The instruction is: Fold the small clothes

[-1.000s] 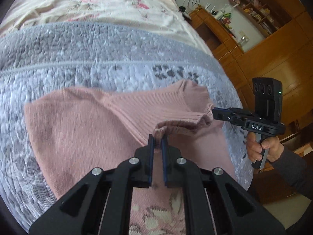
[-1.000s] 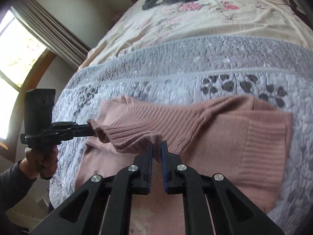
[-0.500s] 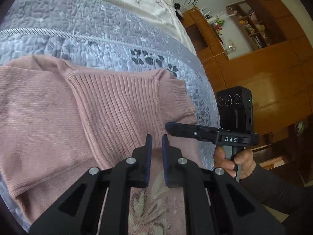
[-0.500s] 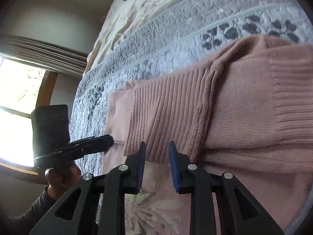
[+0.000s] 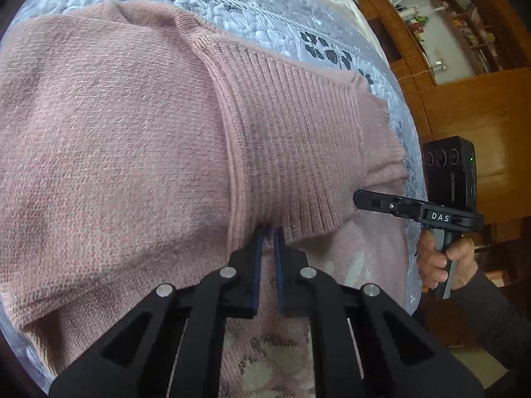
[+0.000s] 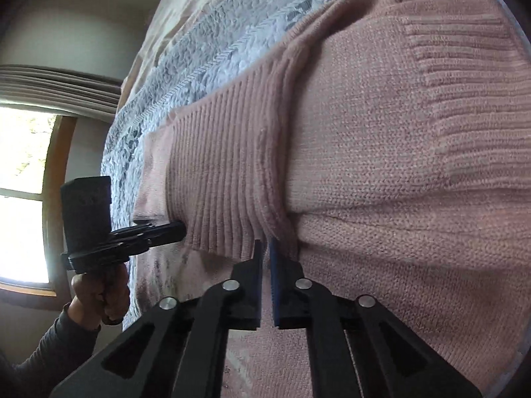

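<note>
- Left gripper (image 5: 268, 230): jaws pressed nearly together, tips at the ribbed hem edge of the pink sweater (image 5: 116, 152); whether any fabric sits between the pads, cannot tell.
- Right gripper (image 6: 266, 243): jaws likewise almost closed, tips at the fold where the ribbed sleeve (image 6: 215, 179) meets the body knit; a pinch, cannot tell.
- Only in the left wrist view: right gripper (image 5: 360, 198) at 3 o'clock, tip touching the cuff edge, held by a hand (image 5: 444, 258); wooden cabinets (image 5: 471, 99) at 2 o'clock.
- Only in the right wrist view: left gripper (image 6: 177, 229) at 9 o'clock against the sleeve end; window (image 6: 23, 199) behind it.
- Sweater flat on the grey quilt (image 5: 265, 16), sleeve folded across the body.
- Bare quilt at 12 o'clock; bed edge near, at 3 o'clock in the left wrist view.
</note>
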Tool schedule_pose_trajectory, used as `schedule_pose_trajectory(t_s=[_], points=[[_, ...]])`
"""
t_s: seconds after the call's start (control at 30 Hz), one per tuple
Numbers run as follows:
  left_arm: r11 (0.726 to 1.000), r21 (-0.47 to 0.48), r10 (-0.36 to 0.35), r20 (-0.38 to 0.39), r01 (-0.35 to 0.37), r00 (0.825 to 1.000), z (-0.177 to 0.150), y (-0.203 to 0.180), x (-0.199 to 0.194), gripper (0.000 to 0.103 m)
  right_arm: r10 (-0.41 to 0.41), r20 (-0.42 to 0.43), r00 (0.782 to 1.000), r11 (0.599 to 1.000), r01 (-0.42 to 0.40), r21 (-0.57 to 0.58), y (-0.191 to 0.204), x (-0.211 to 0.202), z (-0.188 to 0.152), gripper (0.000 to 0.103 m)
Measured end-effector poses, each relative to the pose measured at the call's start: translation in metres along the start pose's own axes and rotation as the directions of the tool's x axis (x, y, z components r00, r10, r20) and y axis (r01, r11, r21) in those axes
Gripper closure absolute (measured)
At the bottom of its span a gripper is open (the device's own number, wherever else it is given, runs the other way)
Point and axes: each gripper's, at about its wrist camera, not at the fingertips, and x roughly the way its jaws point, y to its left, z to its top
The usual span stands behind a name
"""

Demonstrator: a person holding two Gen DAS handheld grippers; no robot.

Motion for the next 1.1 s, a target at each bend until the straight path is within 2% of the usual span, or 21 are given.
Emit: schedule_pose_trajectory(t_s=[0.03, 0.1, 0.13, 0.2, 0.27, 0.3, 0.37, 0.43, 0.57, 0.63, 0.7, 0.77, 0.9, 1.0, 1.1], points=[[1.000, -0.003, -0.004, 0.014, 0.004, 1.000, -0.002, -0.003, -0.008, 0.089, 0.015, 0.012, 1.000, 1.000, -0.015, 0.014, 0.002, -0.008, -0.002, 0.091], [0.999, -0.021, -0.032, 0.055, 0.033, 0.998, -0.014, -0.008, -0.033, 0.069, 0.036, 0.046, 0.998, 0.999, -0.038, 0.024, 0.007, -0.032, -0.011, 0.079], [0.998, -0.033, -0.049, 0.077, 0.052, 0.996, -0.024, -0.010, -0.048, 0.065, 0.050, 0.056, 0.997, 0.998, -0.052, 0.025, 0.008, -0.045, -0.019, 0.078], [0.996, -0.060, -0.065, 0.116, 0.072, 0.991, -0.053, -0.012, -0.077, 0.046, 0.062, 0.056, 0.997, 0.997, -0.064, 0.039, 0.008, -0.070, -0.040, 0.074], [0.994, -0.075, -0.064, 0.137, 0.075, 0.988, -0.090, -0.011, -0.104, 0.040, 0.049, 0.054, 0.997, 0.997, -0.052, 0.059, 0.000, -0.093, -0.073, 0.063], [0.994, -0.087, -0.056, 0.141, 0.069, 0.988, -0.110, -0.009, -0.115, 0.039, 0.037, 0.048, 0.998, 0.997, -0.040, 0.068, -0.004, -0.103, -0.092, 0.059], [0.992, -0.114, -0.033, 0.126, 0.048, 0.991, -0.151, -0.004, -0.130, 0.036, 0.009, 0.025, 1.000, 0.997, -0.011, 0.082, -0.014, -0.119, -0.133, 0.057], [0.988, -0.151, 0.003, 0.099, 0.012, 0.995, -0.191, 0.004, -0.139, 0.036, 0.011, -0.014, 1.000, 0.990, -0.009, 0.140, -0.033, -0.132, -0.178, 0.042], [0.971, -0.239, 0.025, 0.039, -0.015, 0.999, -0.256, 0.031, -0.144, 0.035, -0.013, -0.063, 0.998, 0.974, 0.026, 0.226, -0.068, -0.147, -0.250, 0.041], [0.960, -0.279, 0.009, 0.007, -0.006, 1.000, -0.279, 0.043, -0.139, 0.035, -0.014, -0.071, 0.997, 0.965, 0.032, 0.262, -0.080, -0.151, -0.275, 0.041], [0.947, -0.320, -0.024, -0.021, 0.016, 1.000, -0.295, 0.052, -0.132, 0.034, -0.019, -0.074, 0.997, 0.960, 0.039, 0.278, -0.087, -0.151, -0.292, 0.041], [0.941, -0.339, -0.025, -0.045, 0.009, 0.999, -0.306, 0.058, -0.124, 0.034, -0.006, -0.078, 0.997, 0.952, 0.030, 0.305, -0.093, -0.149, -0.303, 0.041], [0.925, -0.375, -0.083, -0.061, 0.054, 0.995, -0.314, 0.063, -0.108, 0.034, -0.013, -0.087, 0.996, 0.939, 0.042, 0.340, -0.109, -0.140, -0.312, 0.041], [0.919, -0.380, -0.145, -0.085, 0.103, 0.986, -0.318, 0.057, -0.091, 0.034, 0.027, -0.083, 0.996, 0.927, 0.006, 0.375, -0.117, -0.135, -0.318, 0.041], [0.915, -0.390, -0.159, -0.113, 0.103, 0.981, -0.322, 0.057, -0.073, 0.036, 0.063, -0.078, 0.995, 0.922, -0.027, 0.387, -0.115, -0.128, -0.323, 0.041]])
